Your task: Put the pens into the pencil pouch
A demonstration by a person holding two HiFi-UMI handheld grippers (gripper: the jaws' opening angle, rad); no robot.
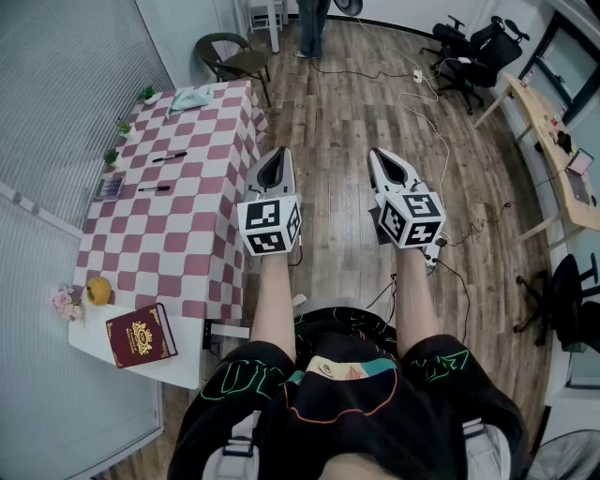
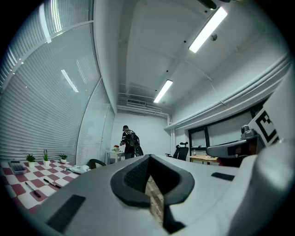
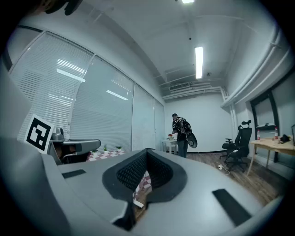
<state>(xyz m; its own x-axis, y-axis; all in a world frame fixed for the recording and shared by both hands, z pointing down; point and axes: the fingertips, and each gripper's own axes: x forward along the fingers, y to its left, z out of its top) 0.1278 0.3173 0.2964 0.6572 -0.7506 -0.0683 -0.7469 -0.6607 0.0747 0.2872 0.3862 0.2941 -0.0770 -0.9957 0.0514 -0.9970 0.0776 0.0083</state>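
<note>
Two black pens [image 1: 170, 157] [image 1: 155, 188] lie apart on the red-and-white checked table [image 1: 187, 234] at the left. A pale green pencil pouch [image 1: 193, 97] rests at the table's far end. My left gripper [image 1: 279, 152] and right gripper [image 1: 379, 153] are held side by side over the wooden floor, right of the table and well away from the pens. Both are shut and hold nothing. In the left gripper view the shut left gripper [image 2: 148, 159] points down the room, with the pens [image 2: 32, 189] and pouch [image 2: 78, 169] low at the left. The shut right gripper [image 3: 147, 152] points the same way.
The table also bears small potted plants [image 1: 124, 125], a dark flat box [image 1: 110, 188], an orange [image 1: 98, 290], flowers [image 1: 66, 302] and a red book [image 1: 141, 335]. A chair [image 1: 234, 56] stands beyond the table. A person [image 1: 312, 28] stands far off; office chairs [image 1: 473, 47], a desk [image 1: 553, 141] and floor cables [image 1: 441, 159] lie right.
</note>
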